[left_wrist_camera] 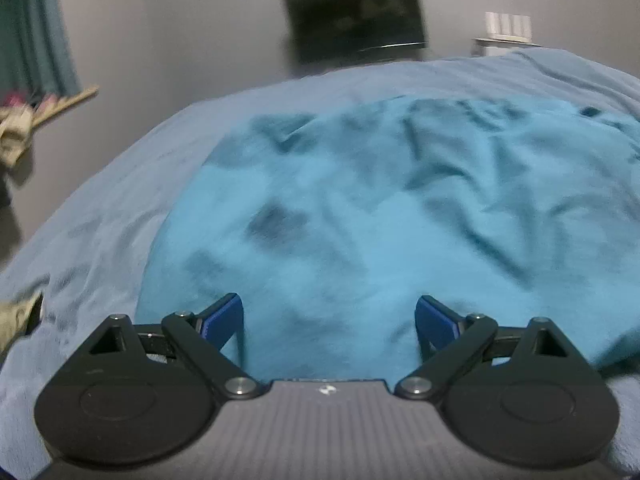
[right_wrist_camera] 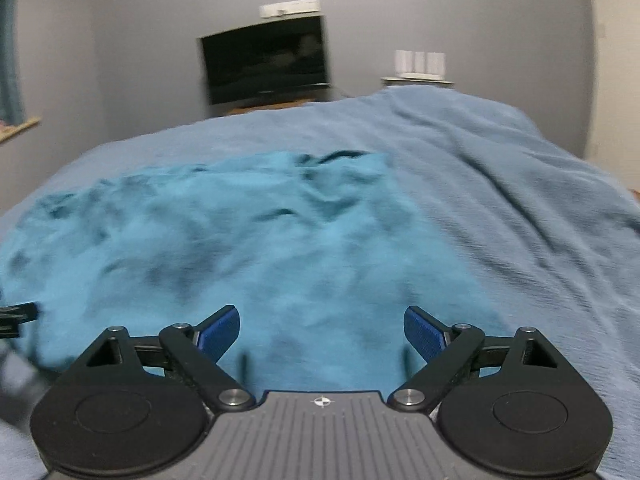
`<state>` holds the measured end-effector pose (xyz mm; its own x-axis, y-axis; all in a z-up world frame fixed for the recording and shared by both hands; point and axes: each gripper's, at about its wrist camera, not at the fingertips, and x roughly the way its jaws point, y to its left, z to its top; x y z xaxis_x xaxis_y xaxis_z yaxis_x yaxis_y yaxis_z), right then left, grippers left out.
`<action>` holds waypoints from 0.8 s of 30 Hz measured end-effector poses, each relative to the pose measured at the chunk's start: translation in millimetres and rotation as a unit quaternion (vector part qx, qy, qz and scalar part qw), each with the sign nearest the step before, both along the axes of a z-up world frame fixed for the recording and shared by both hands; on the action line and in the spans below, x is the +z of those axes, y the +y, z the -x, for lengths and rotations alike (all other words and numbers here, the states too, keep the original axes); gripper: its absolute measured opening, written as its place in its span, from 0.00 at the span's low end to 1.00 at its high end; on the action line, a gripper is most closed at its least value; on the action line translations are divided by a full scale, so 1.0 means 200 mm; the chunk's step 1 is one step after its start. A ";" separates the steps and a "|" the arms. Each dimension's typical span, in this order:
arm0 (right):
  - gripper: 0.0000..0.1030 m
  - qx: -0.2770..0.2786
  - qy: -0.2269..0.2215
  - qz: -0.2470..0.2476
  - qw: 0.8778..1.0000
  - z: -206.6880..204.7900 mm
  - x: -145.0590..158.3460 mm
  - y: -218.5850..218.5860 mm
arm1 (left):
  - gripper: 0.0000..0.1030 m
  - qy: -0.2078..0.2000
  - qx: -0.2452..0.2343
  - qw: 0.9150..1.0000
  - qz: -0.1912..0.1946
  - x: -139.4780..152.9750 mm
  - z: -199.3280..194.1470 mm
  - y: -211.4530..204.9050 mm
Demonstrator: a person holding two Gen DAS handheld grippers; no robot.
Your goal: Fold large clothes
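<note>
A bright teal garment (left_wrist_camera: pixel 360 208) lies spread and wrinkled on a bed with a grey-blue blanket (left_wrist_camera: pixel 120 184). In the left wrist view my left gripper (left_wrist_camera: pixel 329 314) hovers over the garment's near part, its blue pads wide apart with nothing between them. The right wrist view shows the same garment (right_wrist_camera: pixel 240 240), its right edge running toward me. There my right gripper (right_wrist_camera: pixel 322 326) hangs above the cloth's near right portion, open, with no cloth pinched. A dark piece of the other tool (right_wrist_camera: pixel 16 318) shows at the left edge.
A dark television (right_wrist_camera: pixel 266 64) stands against the grey wall beyond the bed, with a white box on top. A white stand (right_wrist_camera: pixel 418 74) sits to its right. Teal curtains (left_wrist_camera: pixel 36 32) and a laundry rack (left_wrist_camera: pixel 48 108) are at the left. Bare blanket (right_wrist_camera: pixel 520 208) stretches right of the garment.
</note>
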<state>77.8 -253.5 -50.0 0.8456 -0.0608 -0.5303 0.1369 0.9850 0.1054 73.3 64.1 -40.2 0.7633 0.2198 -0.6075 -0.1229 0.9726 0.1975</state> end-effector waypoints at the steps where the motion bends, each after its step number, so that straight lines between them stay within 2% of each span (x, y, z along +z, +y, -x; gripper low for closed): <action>1: 0.88 -0.019 0.006 0.003 1.000 -0.02 -0.02 -0.02 | 0.92 0.004 0.006 1.000 0.011 -0.01 0.00 0.03; 4: 0.88 -0.056 0.056 -0.009 0.997 -0.09 -0.12 -0.09 | 0.97 0.023 0.021 0.998 0.046 -0.06 -0.03 0.10; 7: 0.89 -0.085 0.085 -0.040 0.992 -0.14 -0.19 -0.17 | 1.00 0.030 0.025 0.998 0.053 -0.09 -0.04 0.13; 11: 0.91 -0.098 0.086 -0.052 0.990 -0.15 -0.21 -0.21 | 1.00 0.035 0.022 0.998 0.048 -0.12 -0.04 0.13; 16: 0.91 -0.113 0.057 -0.083 0.988 -0.05 -0.15 -0.22 | 1.00 0.032 0.021 0.999 0.037 -0.10 -0.03 0.10; 18: 0.91 -0.117 0.053 -0.110 0.985 0.00 -0.11 -0.24 | 1.00 0.030 0.016 0.999 0.027 -0.05 0.00 0.06; 21: 0.92 -0.112 0.064 -0.147 0.981 0.09 -0.07 -0.23 | 1.00 -0.005 -0.011 0.999 0.042 0.11 0.08 -0.03; 24: 0.92 -0.072 0.049 -0.118 0.989 0.20 0.02 -0.15 | 1.00 -0.022 -0.051 0.997 0.053 0.27 0.23 -0.14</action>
